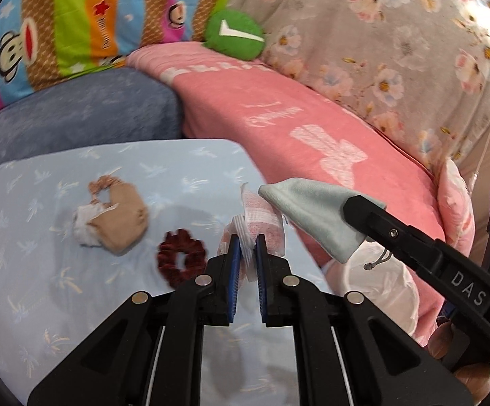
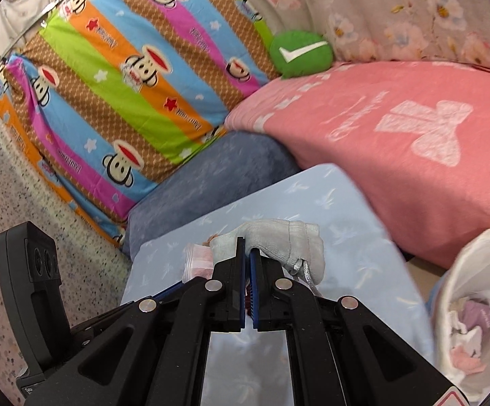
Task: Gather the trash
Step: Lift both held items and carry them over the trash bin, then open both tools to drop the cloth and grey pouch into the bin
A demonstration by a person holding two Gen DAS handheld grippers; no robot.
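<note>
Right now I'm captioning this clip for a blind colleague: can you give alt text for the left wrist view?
The left gripper is shut on a pink-and-white wrapper above a pale blue sheet. Beside it, the right gripper holds a light blue cloth. A dark red scrunchie and a tan sock lie on the sheet.

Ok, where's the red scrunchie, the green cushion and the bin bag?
red scrunchie [image 1: 181, 257], left wrist view, on its ruffled ring.
green cushion [image 2: 299, 54], right wrist view, on its front face.
bin bag [image 2: 461, 267], right wrist view, on its white rim.
</note>
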